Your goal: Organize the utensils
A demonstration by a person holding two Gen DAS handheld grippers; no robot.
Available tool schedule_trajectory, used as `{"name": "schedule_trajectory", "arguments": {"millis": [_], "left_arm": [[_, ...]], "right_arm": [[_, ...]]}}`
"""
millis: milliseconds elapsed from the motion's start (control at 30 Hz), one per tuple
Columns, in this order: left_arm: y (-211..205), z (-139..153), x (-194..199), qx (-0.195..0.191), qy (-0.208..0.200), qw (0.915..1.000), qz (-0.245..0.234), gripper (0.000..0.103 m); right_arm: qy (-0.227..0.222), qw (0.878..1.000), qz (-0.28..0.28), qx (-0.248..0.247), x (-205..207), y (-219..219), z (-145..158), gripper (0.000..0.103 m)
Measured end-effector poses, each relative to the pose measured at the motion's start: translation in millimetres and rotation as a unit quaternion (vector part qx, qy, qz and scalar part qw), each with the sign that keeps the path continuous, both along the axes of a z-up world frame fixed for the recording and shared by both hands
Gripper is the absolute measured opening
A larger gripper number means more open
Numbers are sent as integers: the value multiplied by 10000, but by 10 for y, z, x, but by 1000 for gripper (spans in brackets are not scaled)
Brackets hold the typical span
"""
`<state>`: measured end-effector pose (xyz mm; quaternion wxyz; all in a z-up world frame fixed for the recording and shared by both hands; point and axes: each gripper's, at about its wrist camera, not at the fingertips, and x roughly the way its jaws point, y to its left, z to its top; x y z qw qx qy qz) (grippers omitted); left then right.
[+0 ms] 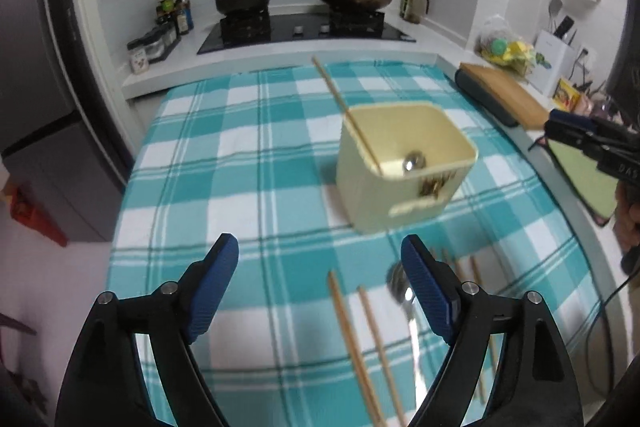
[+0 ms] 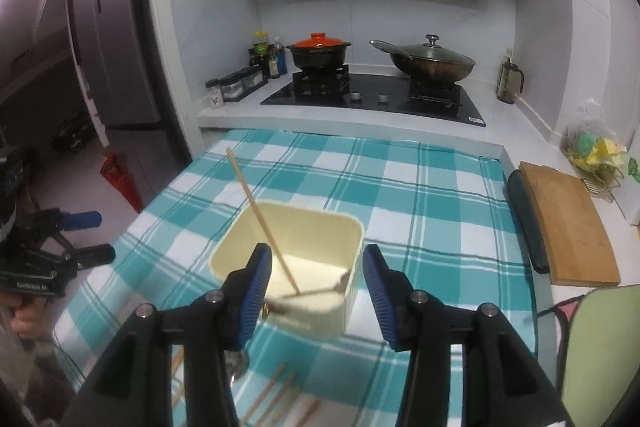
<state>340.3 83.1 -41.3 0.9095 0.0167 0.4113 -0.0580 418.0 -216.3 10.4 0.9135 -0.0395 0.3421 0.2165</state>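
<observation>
Nearest the lens: left gripper (image 1: 319, 281), black plastic arms tipped with ribbed blue pads (image 1: 214, 287), jaws spread wide with nothing between them, hanging over the near edge of the tabletop. Under it, flat on a soft teal-and-white checked cloth (image 1: 224, 163), slim wooden chopsticks (image 1: 352, 339) in loose parallel lines, with a shiny metal spoon (image 1: 402, 291) partly hidden behind the right-hand pad. Further in, around the middle of the tabletop and nearer its right edge, a cream plastic bin (image 1: 404, 167), rectangular with rounded corners, smooth-walled, bearing a blurred dark mark and a moulded slot on its near face. Inside, a polished round spoon bowl (image 1: 414, 161) resting on the floor, plus one long wooden chopstick (image 1: 340, 99) propped at a slant against the left rim, upper end jutting well above it. From the other wrist camera: right gripper (image 2: 318, 291) of the same build, jaws parted and empty, poised just above the near rim of that bin. Beyond the far edge of the cloth, a white counter holding a glossy black glass hob (image 2: 372, 99), a dark pot with an orange lid (image 2: 319, 51) and a lidded metal wok (image 2: 430, 61). Off the right edge, a curved wooden cutting board (image 2: 568, 223) lying on the counter.
</observation>
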Motion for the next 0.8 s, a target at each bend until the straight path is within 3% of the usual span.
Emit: {"name": "schedule_trajectory", "arguments": {"millis": [200,400,800], "left_arm": [[-33,-488,-754,254,62,9985,482,85],[-152,-725,-1049,160,72,9969,772,86],[-339,-1018,-1231,355,34,9953,901,88]], "right_arm": [[-71,9982,80,-584,-1117,-42,-561,51],[11,9988,-241,-432,-1852,-34,-1019,51],[267,9957,-788,-413,-2253,-163,-1489,51]]}}
